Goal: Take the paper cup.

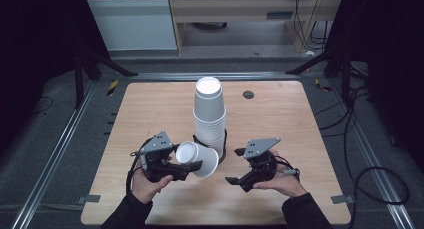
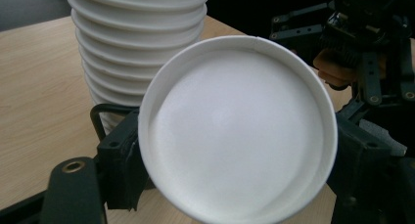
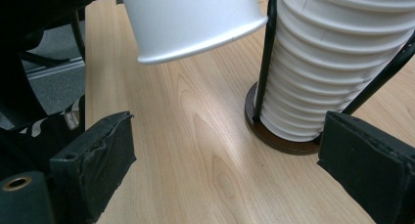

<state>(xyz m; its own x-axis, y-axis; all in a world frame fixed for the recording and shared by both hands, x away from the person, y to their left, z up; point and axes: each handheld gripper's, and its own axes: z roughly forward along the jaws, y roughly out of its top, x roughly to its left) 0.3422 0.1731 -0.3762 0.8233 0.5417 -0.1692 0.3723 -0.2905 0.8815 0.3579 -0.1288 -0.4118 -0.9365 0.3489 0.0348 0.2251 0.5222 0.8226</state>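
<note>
One Cup Off the Stack, Held Sideways

Single white paper cup clamped in left gripper, lying on its side above the near-centre of the table, base toward the left gripper's body, open rim facing right. Pads pressing the cup wall on both sides, seen in the left gripper view around the cup. Right gripper near and to the right, jaws standing apart with nothing between them but bare wood. Just beyond, tall stack of cups upside down in a black wire holder with round base.

Handling, as judged: very light, thin-walled, easily crushed or ovalled under a hard squeeze; smooth outside, likely to slip. Best grip probably at the stiffer rolled rim or close to the base, with gentle pressure only.

Far: table edge, dark floor, cables.
</note>
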